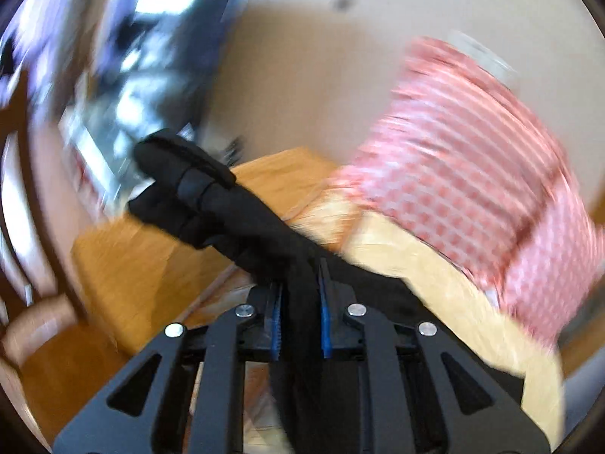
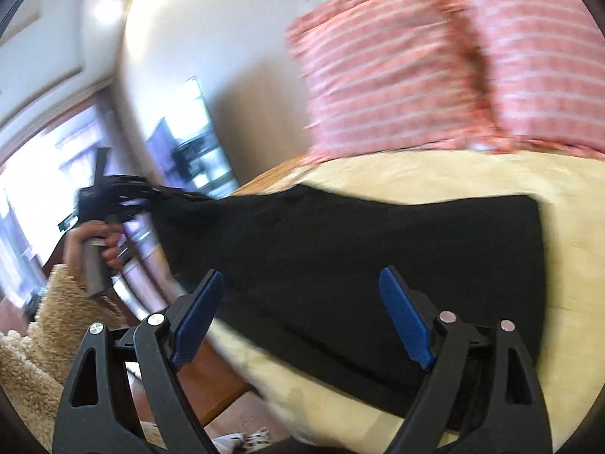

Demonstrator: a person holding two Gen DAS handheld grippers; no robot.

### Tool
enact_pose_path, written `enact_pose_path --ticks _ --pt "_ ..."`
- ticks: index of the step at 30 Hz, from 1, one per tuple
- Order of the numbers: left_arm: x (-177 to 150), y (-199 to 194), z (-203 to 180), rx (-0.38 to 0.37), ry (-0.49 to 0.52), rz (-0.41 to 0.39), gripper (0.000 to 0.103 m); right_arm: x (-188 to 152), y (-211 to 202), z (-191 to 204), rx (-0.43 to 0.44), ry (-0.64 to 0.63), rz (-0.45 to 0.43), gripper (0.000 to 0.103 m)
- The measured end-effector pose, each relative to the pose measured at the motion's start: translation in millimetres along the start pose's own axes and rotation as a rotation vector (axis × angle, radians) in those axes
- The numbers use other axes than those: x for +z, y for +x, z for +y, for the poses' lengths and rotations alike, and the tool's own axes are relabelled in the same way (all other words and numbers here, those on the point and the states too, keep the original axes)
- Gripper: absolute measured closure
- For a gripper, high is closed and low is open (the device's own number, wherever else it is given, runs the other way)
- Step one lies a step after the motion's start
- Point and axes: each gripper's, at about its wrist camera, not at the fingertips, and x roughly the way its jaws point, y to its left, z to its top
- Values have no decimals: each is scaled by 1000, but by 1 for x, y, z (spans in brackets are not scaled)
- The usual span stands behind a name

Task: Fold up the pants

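Note:
Black pants (image 2: 359,249) lie spread on a cream bed cover (image 2: 453,174) in the right wrist view. My left gripper (image 1: 300,283) is shut on one end of the pants (image 1: 227,208) and holds that end lifted off the bed. It also shows in the right wrist view (image 2: 151,195) at the left, held in a hand, with the cloth stretched from it. My right gripper (image 2: 302,302) is open and empty, just above the near edge of the pants. Both views are motion blurred.
Two pink striped pillows (image 2: 435,60) lie at the head of the bed, also in the left wrist view (image 1: 472,151). A wooden bed frame (image 1: 151,265) shows beside the cover. A tan fluffy rug (image 2: 49,321) and a bright window (image 2: 38,181) are at left.

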Motion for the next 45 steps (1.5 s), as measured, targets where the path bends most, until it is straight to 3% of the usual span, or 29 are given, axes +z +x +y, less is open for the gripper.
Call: enact_pose_path --ticks 2,6,7,9,11,13,14,19,21,24,26,29,36,41,45 --pt "-7 -9 -66 -57 179 -31 87 1 -23 -28 -67 80 -43 17" --pt "-68 -31 -180 -295 548 -5 87 -3 -66 -70 -167 225 -132 17" --pt "-100 -35 -206 -377 667 41 87 -5 -77 -80 -198 254 -151 17" --pt "-157 -36 -233 -469 830 148 87 -9 -89 -91 -237 282 -166 17" --pt "-197 -25 -239 -493 898 260 87 -10 -94 -100 -260 299 -170 17" --pt "-221 -14 -235 -480 924 300 87 -12 -98 -108 -277 318 -171 17" --pt "-223 -16 -233 -479 925 275 87 -14 -100 -110 -280 328 -170 17" --pt "-203 -14 -225 -526 821 321 90 -16 -95 -120 -266 369 -166 17" --pt "-194 -24 -225 -558 774 291 91 -14 -89 -120 -267 362 -157 17" --pt "-184 -61 -223 -608 757 157 91 -15 -86 -119 -275 357 -148 17" --pt "-193 -60 -222 -634 772 187 91 -16 -85 -120 -277 365 -146 17" --pt "-226 -29 -220 -608 804 332 91 -16 -81 -120 -276 376 -141 17" --pt "-231 -35 -208 -637 813 257 91 -2 -70 -102 -252 309 -128 16" --pt "-237 -40 -208 -635 843 228 90 11 -36 -102 -195 336 -11 17" --pt "-234 -38 -205 -661 806 261 85 12 -15 -106 -174 368 73 32"
